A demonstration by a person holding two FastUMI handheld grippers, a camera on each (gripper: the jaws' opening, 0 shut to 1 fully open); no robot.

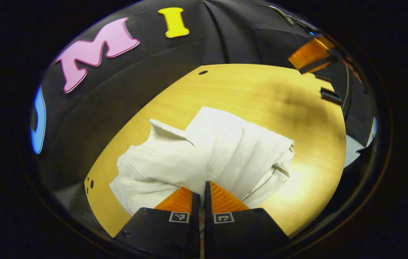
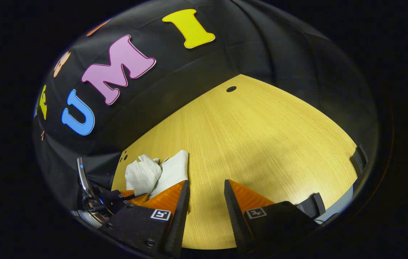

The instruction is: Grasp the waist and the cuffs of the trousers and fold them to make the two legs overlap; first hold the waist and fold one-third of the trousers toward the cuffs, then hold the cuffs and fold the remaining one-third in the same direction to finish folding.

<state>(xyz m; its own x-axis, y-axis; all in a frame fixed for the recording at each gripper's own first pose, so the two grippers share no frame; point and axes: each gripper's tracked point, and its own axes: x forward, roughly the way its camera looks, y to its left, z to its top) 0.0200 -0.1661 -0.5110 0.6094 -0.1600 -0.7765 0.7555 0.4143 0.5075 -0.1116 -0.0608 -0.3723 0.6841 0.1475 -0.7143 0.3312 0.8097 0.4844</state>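
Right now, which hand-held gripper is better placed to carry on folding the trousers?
Left: the left hand-held gripper is closed at the white trousers. The right hand-held gripper stands open over bare table, beside them.

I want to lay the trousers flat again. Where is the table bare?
Bare wood lies ahead of the open right gripper, from the trousers to the table edges. It is crowded at the heap, by the left gripper.

No readable text, label or number appears anywhere.
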